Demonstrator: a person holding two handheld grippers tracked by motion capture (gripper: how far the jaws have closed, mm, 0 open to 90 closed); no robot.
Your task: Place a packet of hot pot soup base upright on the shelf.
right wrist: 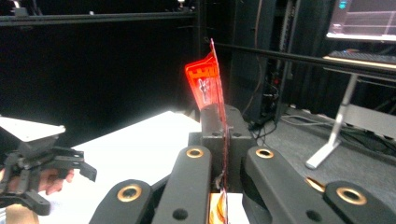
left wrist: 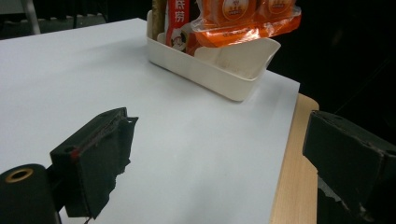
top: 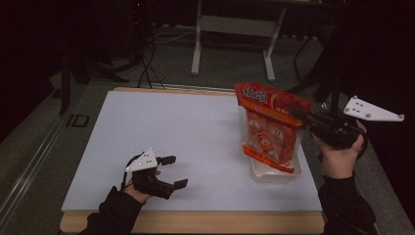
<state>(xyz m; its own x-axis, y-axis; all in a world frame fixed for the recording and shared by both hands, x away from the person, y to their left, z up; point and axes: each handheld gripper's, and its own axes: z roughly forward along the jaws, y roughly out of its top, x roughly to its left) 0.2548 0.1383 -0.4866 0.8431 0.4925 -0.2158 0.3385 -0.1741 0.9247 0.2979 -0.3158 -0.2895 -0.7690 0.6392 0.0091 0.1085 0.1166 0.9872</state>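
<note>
A: The right hand-held gripper point(top: 299, 115) is clenched on the top seal of the orange, glossy plastic bag of individually wrapped snacks point(top: 270, 128). In the right gripper view the thin red edge of that bag point(right wrist: 208, 79) stands up from between the closed jaws.

B: And the bag itself?

A: It hangs upright with its lower end in or just above the shallow white rectangular plastic tray point(top: 274, 175), which sits at the right end of the white-covered worktop point(top: 186, 142), close to its right edge. I cannot tell whether the bag's bottom is touching the tray floor.

B: What worries you?

A: The grip is on a narrow strip of slick film only. The bag looks heavy with packets, so I judge it could slide out of the jaws or tear at the seal, and then drop.

B: Onto the tray?

A: Or against its rim, which could tip or push the light tray off the near worktop edge. A red-and-white packet point(left wrist: 173, 23) stands in the tray too and could be knocked over.

B: The left hand-held gripper point(top: 174, 171)?

A: Released, jaws wide, low over the worktop, well left of the tray, so nothing steadies the tray.
</note>
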